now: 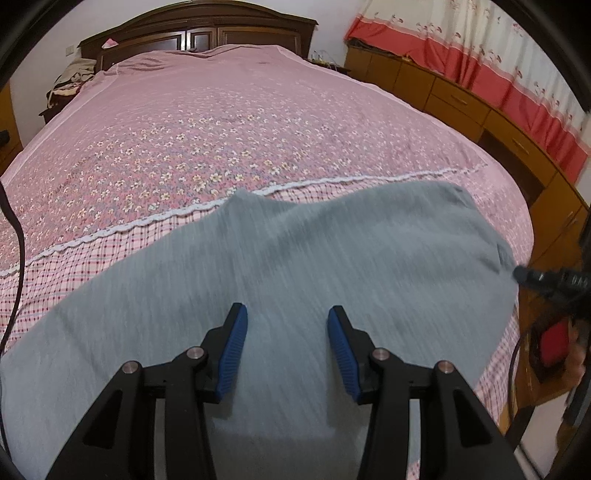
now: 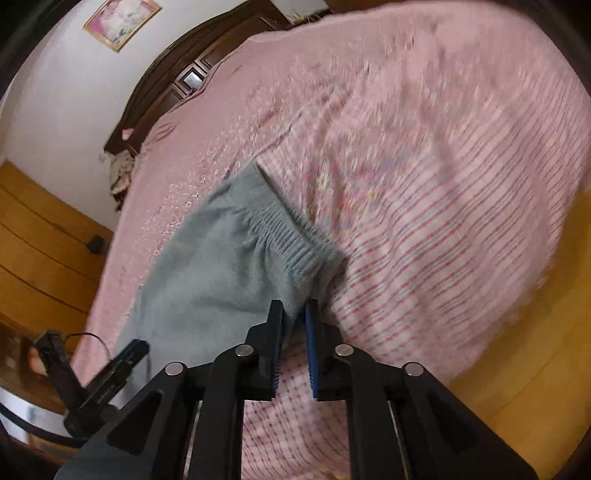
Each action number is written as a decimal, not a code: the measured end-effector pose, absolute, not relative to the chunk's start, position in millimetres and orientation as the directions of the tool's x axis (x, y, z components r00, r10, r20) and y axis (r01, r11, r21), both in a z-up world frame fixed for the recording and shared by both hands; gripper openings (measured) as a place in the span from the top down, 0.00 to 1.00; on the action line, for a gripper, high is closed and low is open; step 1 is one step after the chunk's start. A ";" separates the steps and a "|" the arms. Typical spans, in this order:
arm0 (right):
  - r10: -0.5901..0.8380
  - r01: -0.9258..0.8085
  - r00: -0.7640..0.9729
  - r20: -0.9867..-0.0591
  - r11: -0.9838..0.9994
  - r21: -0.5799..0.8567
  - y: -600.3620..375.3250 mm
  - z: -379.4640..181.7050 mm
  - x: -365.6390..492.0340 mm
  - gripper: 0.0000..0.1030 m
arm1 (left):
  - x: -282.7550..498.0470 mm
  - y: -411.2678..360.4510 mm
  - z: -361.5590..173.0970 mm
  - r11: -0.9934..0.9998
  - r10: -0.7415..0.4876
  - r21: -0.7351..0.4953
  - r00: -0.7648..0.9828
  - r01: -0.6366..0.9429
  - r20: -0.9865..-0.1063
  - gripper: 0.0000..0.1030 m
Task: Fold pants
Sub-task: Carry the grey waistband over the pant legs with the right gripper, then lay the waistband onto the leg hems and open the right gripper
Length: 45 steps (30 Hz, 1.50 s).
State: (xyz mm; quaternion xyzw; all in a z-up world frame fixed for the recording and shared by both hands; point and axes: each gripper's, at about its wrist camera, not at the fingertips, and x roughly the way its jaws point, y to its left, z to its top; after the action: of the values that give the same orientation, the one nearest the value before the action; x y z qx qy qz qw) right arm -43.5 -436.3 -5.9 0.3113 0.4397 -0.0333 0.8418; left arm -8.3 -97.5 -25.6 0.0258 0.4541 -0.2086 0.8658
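Observation:
Grey pants (image 1: 295, 288) lie spread across the near end of the bed. My left gripper (image 1: 287, 314) hovers over their middle, open, with its blue pads wide apart and only flat cloth below them. In the right wrist view the elastic waistband (image 2: 284, 236) runs toward my right gripper (image 2: 294, 308). Its jaws stand close together and pinch the near corner of the waistband. That gripper's tip (image 1: 522, 275) shows at the pants' right corner in the left wrist view. One of the left gripper's fingers (image 2: 125, 360) shows low on the left, over the grey cloth.
The bed has a pink floral and checked cover (image 1: 229, 147) and a dark wooden headboard (image 1: 199, 33). Wooden drawers (image 1: 458, 99) and red curtains (image 1: 517, 74) line the right side. A cable (image 1: 14, 229) hangs at the left. The floor (image 2: 524, 350) is yellow-brown.

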 end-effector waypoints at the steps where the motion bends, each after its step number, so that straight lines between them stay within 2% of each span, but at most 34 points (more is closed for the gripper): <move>1: 0.186 0.324 0.622 -0.761 0.824 0.466 -434.0 6.8 -45.6 0.87 | -10.3 -97.0 -25.4 0.910 -0.341 -0.147 0.498 0.387 -0.798 0.53; 4: 0.197 0.235 0.660 -0.725 0.862 0.448 -416.0 30.1 -37.3 0.87 | -15.2 -98.9 -24.9 0.908 -0.343 -0.149 0.489 0.391 -0.802 0.53; 8: 0.269 0.135 0.640 -0.720 0.883 0.449 -385.1 24.7 -3.7 0.87 | -23.6 -102.7 -24.0 0.900 -0.350 -0.155 0.464 0.406 -0.814 0.53; 12: 0.164 0.168 0.594 -0.788 0.932 0.320 -367.5 -4.2 21.8 0.87 | -40.7 -94.7 -31.4 0.887 -0.394 -0.242 0.370 0.394 -0.841 0.53; 14: 0.098 0.200 0.577 -0.811 0.946 0.256 -368.8 -21.9 27.2 0.87 | -50.6 -95.9 -36.4 0.875 -0.396 -0.242 0.332 0.419 -0.856 0.53; 18: 0.119 0.237 0.574 -0.810 0.923 0.304 -384.2 -34.7 27.9 0.94 | -65.5 -94.8 -37.4 0.859 -0.390 -0.223 0.308 0.460 -0.868 0.52; 21: 0.112 0.224 0.572 -0.813 0.932 0.286 -386.3 -25.0 22.0 0.91 | -66.6 -80.6 -28.9 0.863 -0.404 -0.244 0.314 0.443 -0.859 0.52; 25: 0.120 0.110 0.584 -0.803 0.968 0.225 -363.4 -2.3 4.1 0.86 | -64.1 -48.3 -17.1 0.908 -0.346 -0.201 0.390 0.366 -0.853 0.52; 32: 0.235 -0.167 0.581 -0.779 0.971 0.169 -291.7 10.7 -30.8 0.73 | -74.0 -0.6 -11.1 0.962 -0.232 -0.125 0.485 0.242 -0.843 0.52; 37: 0.317 -0.350 0.505 -0.802 0.925 0.145 -237.5 -4.2 -51.0 0.73 | -91.6 16.8 -13.7 0.972 -0.204 -0.110 0.511 0.210 -0.835 0.52; 42: 0.340 -0.424 0.463 -0.818 0.896 0.132 -211.7 -15.3 -66.7 0.72 | -107.0 29.5 -14.0 0.971 -0.223 -0.141 0.529 0.190 -0.819 0.53; 45: 0.296 -0.429 0.493 -0.819 0.901 0.067 -203.6 -19.3 -69.3 0.72 | -113.3 34.5 -15.7 0.972 -0.228 -0.158 0.534 0.174 -0.814 0.53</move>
State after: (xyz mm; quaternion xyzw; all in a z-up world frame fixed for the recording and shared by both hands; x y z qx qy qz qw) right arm -69.3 -203.6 -19.3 -0.0732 0.4575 0.2106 0.8608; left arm -113.3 34.5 -15.7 -0.0287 0.4687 -0.1148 0.8754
